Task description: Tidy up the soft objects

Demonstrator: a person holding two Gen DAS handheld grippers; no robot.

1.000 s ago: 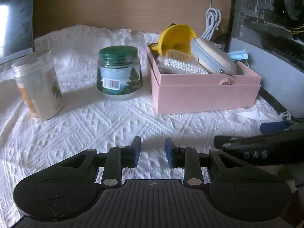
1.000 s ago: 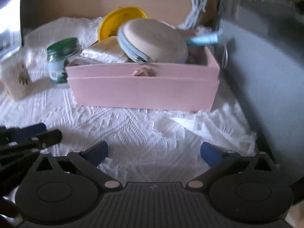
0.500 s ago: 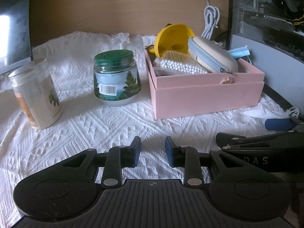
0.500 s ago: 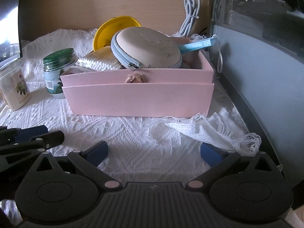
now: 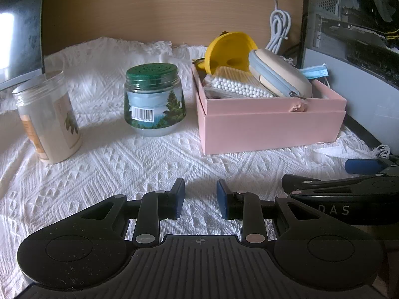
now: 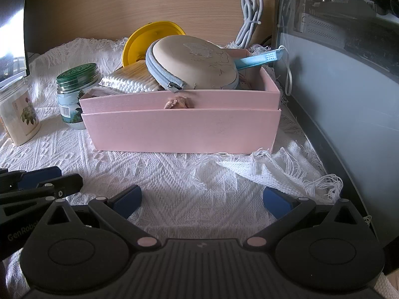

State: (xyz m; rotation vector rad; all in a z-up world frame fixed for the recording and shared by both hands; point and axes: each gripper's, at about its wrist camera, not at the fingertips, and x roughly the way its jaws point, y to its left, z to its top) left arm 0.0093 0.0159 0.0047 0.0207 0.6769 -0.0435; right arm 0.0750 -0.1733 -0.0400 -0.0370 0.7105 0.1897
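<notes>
A pink box (image 5: 271,127) (image 6: 182,130) stands on the white knitted cloth (image 5: 139,164). It holds a beige zip pouch (image 5: 281,79) (image 6: 197,66), a pack of cotton swabs (image 5: 237,87) (image 6: 132,81), a yellow lid (image 5: 229,49) (image 6: 147,39) and a blue face mask (image 5: 315,72) (image 6: 259,58). My left gripper (image 5: 200,199) hovers low over the cloth in front of the box, jaws a narrow gap apart and empty. My right gripper (image 6: 200,199) is wide open and empty, in front of the box's right half; it shows side-on in the left wrist view (image 5: 349,174).
A green-lidded jar (image 5: 154,99) (image 6: 74,94) stands left of the box. A clear plastic jar (image 5: 47,117) (image 6: 18,114) stands further left. A grey computer case (image 6: 349,87) walls the right side. A coiled white cable (image 6: 249,15) hangs on the wooden back panel.
Both grippers have drawn back and risen slightly from the box, so it sits lower and smaller in view. The jaws have kept their openings.
</notes>
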